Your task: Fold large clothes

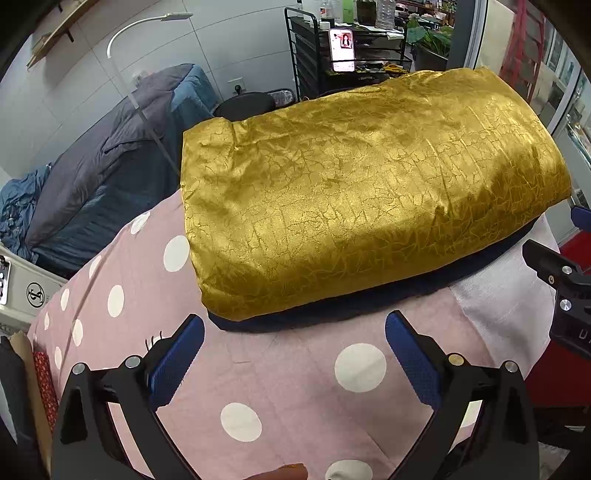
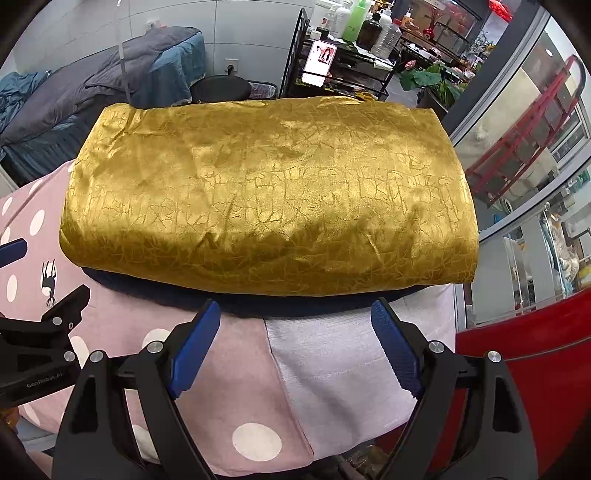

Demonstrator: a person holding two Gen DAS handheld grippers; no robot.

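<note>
Both hand-held grippers (image 1: 294,328) (image 2: 297,317) open, empty

A shop-like room: a rack (image 2: 332,55) of bottles (image 2: 354,18), glass display cases (image 2: 546,155), a covered bed (image 1: 110,155).

grey tiled wall (image 1: 207,33), black shelf rack (image 2: 295,55), bed (image 1: 110,158)

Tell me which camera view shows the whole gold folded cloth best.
The right wrist view: the gold folded cloth lies centred there, with all four edges visible and nothing covering it. In the left wrist view the same cloth sits off to the right and looks skewed, though it is also uncovered.
</note>
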